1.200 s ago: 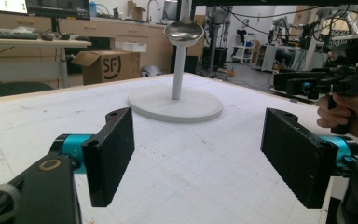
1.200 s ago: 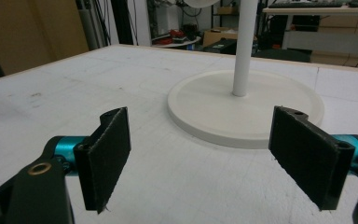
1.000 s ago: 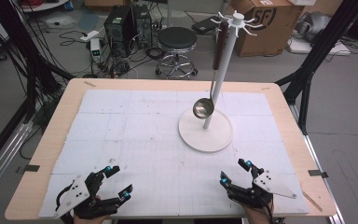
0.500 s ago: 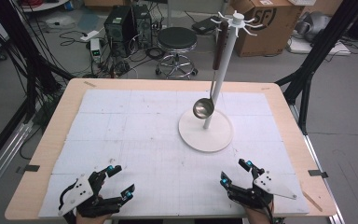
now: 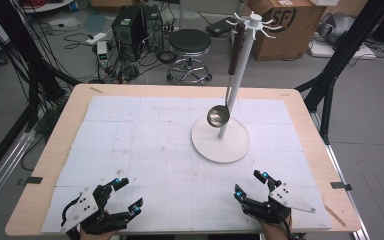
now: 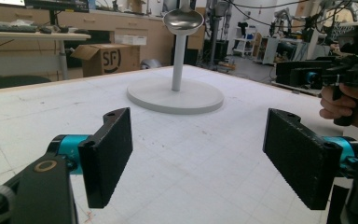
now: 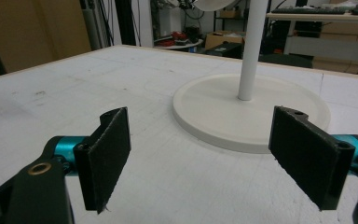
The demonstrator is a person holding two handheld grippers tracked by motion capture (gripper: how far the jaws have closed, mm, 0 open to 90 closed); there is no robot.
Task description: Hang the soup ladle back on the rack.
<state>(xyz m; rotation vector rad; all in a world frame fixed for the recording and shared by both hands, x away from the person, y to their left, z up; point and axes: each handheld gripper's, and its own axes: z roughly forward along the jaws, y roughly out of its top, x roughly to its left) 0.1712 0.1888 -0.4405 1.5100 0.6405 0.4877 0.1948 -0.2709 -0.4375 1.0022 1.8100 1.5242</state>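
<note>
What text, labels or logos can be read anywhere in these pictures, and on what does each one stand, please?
"SF" logo: on the cardboard box on the floor beyond the table, in the high view.
"SF" logo: on a cardboard box beyond the table's edge, in the left gripper view.
Small green display on the power strip on the floor: too small to read.
Nothing else is legible.

L claw has shifted a bit since 1 s ago: it slid slightly to the right along the near edge of the table and dropped a touch toward the person, most of that in the first half sec. Its jaws look a little more turned toward the table's middle, gap wide as before. R claw moved barely, if at all — too small to tell
</note>
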